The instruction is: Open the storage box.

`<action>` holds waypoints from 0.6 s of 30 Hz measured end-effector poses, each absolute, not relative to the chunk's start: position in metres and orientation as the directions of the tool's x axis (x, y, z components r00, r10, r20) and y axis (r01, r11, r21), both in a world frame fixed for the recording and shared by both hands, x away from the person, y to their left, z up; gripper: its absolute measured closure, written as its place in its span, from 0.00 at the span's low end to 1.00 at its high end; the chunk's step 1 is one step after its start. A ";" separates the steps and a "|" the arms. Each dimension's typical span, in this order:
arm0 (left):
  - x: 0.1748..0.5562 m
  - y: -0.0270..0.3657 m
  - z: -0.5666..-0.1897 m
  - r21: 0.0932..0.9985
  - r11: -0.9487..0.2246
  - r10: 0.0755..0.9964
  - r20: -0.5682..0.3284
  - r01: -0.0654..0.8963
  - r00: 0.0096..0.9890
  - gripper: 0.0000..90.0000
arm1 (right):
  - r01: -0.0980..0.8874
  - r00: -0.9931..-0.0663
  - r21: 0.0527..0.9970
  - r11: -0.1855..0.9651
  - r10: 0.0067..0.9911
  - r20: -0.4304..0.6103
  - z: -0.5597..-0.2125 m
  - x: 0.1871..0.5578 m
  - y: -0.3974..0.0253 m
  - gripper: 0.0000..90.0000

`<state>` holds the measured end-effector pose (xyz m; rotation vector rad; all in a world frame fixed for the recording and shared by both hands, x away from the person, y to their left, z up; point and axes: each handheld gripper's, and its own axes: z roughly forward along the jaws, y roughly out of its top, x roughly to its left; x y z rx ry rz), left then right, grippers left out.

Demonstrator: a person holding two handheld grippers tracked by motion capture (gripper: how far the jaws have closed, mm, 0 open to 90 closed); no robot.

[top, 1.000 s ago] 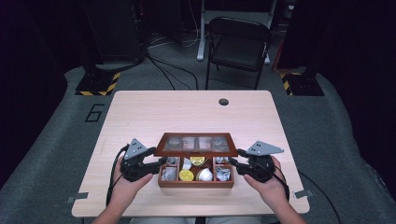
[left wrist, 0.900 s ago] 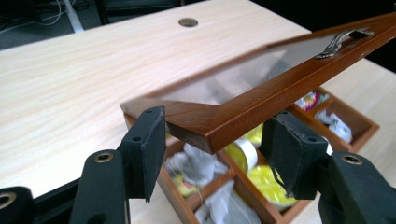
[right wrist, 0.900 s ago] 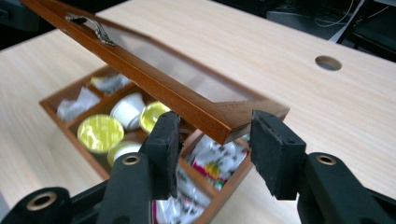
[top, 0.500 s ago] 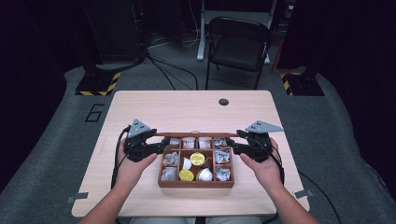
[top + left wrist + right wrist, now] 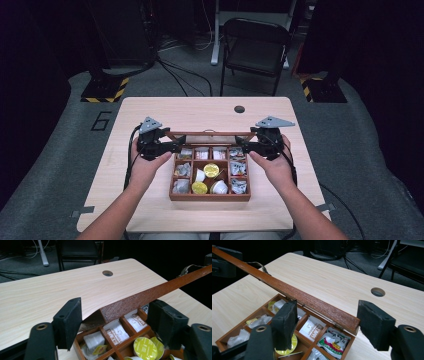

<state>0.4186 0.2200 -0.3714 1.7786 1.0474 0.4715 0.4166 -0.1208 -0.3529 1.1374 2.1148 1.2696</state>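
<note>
At the bottom middle, the wooden box sits on the tabletop. Its lid has swung up and back (it was lower 1 second ago). The left hand-held gripper and right hand-held gripper have jaws apart beside the lid, so the box is open.

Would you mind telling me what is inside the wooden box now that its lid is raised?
The wooden box holds paper sachets and foil packets in its outer compartments, and yellow-lidded capsules in the middle ones. Whatever lies beneath those top items is covered.
</note>
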 end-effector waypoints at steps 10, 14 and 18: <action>0.432 0.212 -0.378 0.890 -0.135 0.828 -0.140 0.436 0.542 0.26 | 0.431 -0.556 0.870 0.241 0.830 0.045 -0.357 0.429 -0.113 0.34; 0.438 0.212 -0.382 0.892 -0.126 0.825 -0.149 0.434 0.545 0.25 | 0.426 -0.550 0.874 0.235 0.834 0.045 -0.361 0.436 -0.112 0.32; 0.444 0.212 -0.386 0.891 -0.114 0.821 -0.164 0.439 0.547 0.25 | 0.426 -0.548 0.874 0.234 0.836 0.043 -0.365 0.441 -0.111 0.32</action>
